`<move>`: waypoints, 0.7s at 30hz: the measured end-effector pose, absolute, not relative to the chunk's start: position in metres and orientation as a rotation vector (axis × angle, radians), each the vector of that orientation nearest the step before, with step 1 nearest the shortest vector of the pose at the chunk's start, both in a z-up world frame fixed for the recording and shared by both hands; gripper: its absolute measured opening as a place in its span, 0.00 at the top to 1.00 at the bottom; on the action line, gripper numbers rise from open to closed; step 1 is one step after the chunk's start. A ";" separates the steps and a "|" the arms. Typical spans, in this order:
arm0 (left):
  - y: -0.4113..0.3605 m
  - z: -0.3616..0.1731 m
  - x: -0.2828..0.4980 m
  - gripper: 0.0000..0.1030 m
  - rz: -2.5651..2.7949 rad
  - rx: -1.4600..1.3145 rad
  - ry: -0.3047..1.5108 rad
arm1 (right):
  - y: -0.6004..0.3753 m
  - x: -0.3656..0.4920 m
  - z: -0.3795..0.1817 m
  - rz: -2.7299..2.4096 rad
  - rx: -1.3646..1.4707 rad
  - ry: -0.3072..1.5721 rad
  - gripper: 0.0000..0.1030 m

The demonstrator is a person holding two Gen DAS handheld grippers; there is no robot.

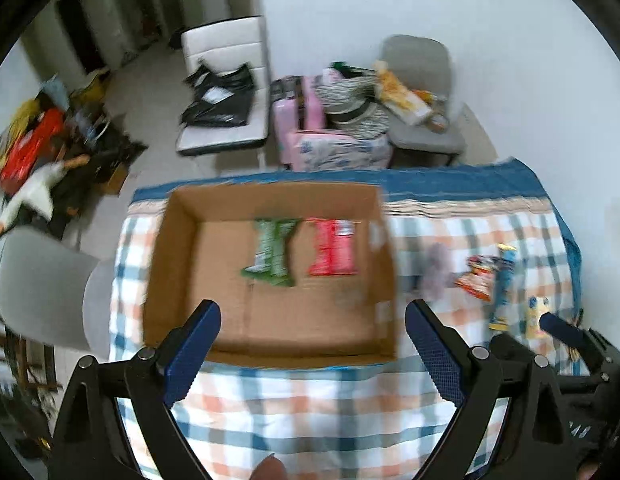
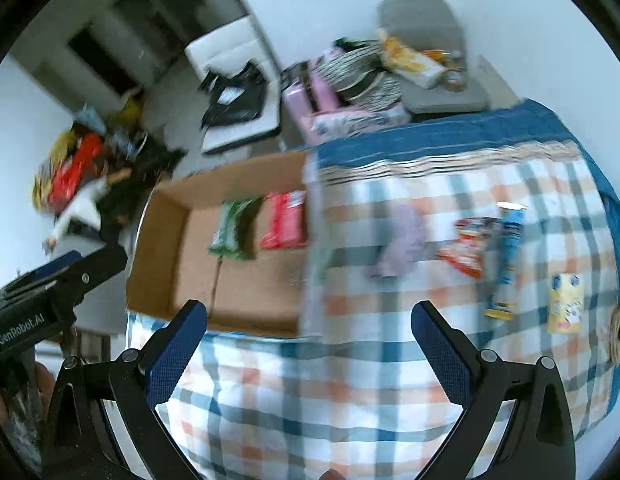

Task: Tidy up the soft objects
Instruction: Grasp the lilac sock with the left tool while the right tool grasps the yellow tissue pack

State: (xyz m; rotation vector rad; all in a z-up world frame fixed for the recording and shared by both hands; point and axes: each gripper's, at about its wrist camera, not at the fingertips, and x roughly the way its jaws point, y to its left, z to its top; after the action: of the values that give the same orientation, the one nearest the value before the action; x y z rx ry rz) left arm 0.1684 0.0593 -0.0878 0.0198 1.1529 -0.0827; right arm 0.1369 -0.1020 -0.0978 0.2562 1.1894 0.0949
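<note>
A cardboard box [image 1: 181, 248] [image 2: 161, 256] lies on the checked cloth. Inside lie a green packet [image 1: 271, 252] [image 2: 231, 232] and a red packet [image 1: 334, 248] [image 2: 283, 220]. Right of the box on the cloth lie a purple soft item [image 1: 438, 268] [image 2: 400, 244], an orange-red packet [image 1: 476, 278] [image 2: 468, 248], a blue packet [image 1: 504, 284] [image 2: 508, 256] and a yellow packet [image 1: 536, 316] [image 2: 566, 302]. My left gripper [image 1: 312, 352] is open and empty above the box's near edge. My right gripper [image 2: 310, 352] is open and empty above the cloth, near the box's right wall.
The checked cloth [image 1: 310, 420] [image 2: 390, 380] has a blue border at the far edge. Behind it stand a white chair [image 1: 225, 92] with a black bag, a pink case [image 1: 305, 120] and a grey chair [image 1: 422, 92] with clutter. A pile of things lies on the floor at left [image 1: 33, 148].
</note>
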 end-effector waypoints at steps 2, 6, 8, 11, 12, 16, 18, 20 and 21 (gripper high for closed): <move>0.023 -0.092 0.172 0.08 -0.121 0.059 1.160 | -0.141 0.130 -0.093 0.040 0.280 1.150 0.00; -0.060 -0.119 0.182 0.08 -0.223 0.111 1.221 | -0.233 0.116 -0.093 -0.125 0.308 1.116 0.00; -0.095 -0.137 0.188 0.08 -0.273 0.130 1.259 | -0.274 0.111 -0.101 -0.190 0.347 1.129 0.00; -0.150 -0.174 0.200 0.08 -0.320 0.195 1.330 | -0.339 0.103 -0.121 -0.303 0.387 1.169 0.00; -0.162 -0.187 0.205 0.08 -0.321 0.206 1.353 | -0.360 0.101 -0.132 -0.335 0.393 1.198 0.00; -0.196 -0.244 0.235 0.08 -0.272 0.264 1.440 | -0.420 0.101 -0.186 -0.383 0.437 1.311 0.00; -0.196 -0.264 0.252 0.08 -0.206 0.287 1.457 | -0.438 0.104 -0.212 -0.399 0.442 1.354 0.00; -0.191 -0.283 0.267 0.08 -0.156 0.284 1.491 | -0.445 0.109 -0.240 -0.411 0.449 1.399 0.00; -0.189 -0.292 0.274 0.08 -0.135 0.290 1.509 | -0.449 0.112 -0.254 -0.414 0.456 1.420 0.00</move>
State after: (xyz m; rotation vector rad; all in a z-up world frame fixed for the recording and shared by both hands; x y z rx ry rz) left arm 0.2743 -0.1890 -0.2925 0.2898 1.5093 -0.1352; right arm 0.1117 -0.4492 -0.2542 0.4555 1.4198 -0.4137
